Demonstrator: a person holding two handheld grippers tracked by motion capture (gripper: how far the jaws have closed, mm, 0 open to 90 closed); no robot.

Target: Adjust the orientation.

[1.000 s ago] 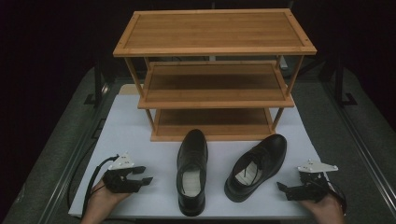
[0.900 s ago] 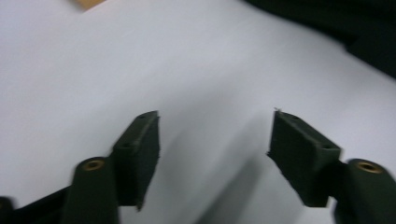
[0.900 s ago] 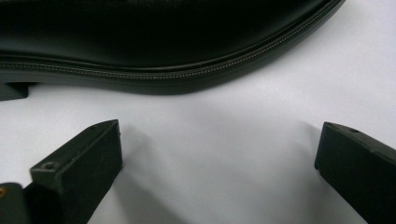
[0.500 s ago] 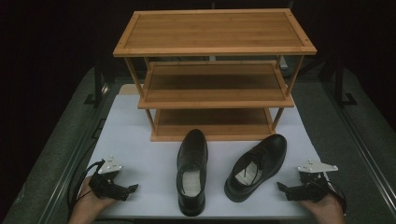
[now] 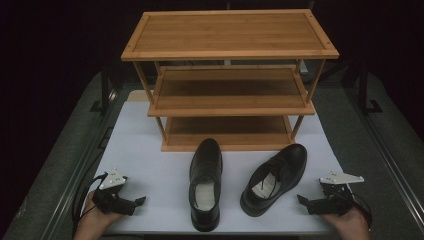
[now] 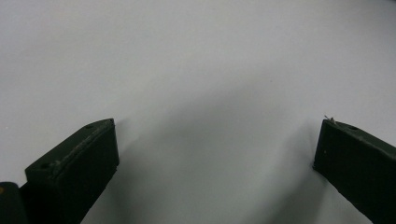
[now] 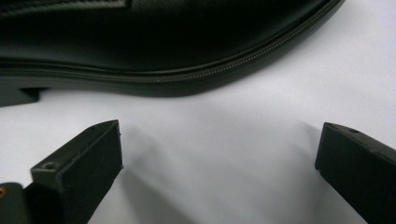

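Both grippers rested low on the white mat (image 5: 150,150) at my edge of the table: my left gripper (image 5: 136,202) with jaws that had just been opening, now wide and empty, my right gripper (image 5: 303,201) likewise wide and empty. Between them lay two black shoes, the left shoe (image 5: 205,184) straight, the right shoe (image 5: 274,179) angled, its sole just ahead of my right jaws. Beyond stood the wooden rack (image 5: 230,80), its shelves bare. I judged a shallow pinch on glossy leather might slip, dropping a shoe against the rack's lowest shelf.
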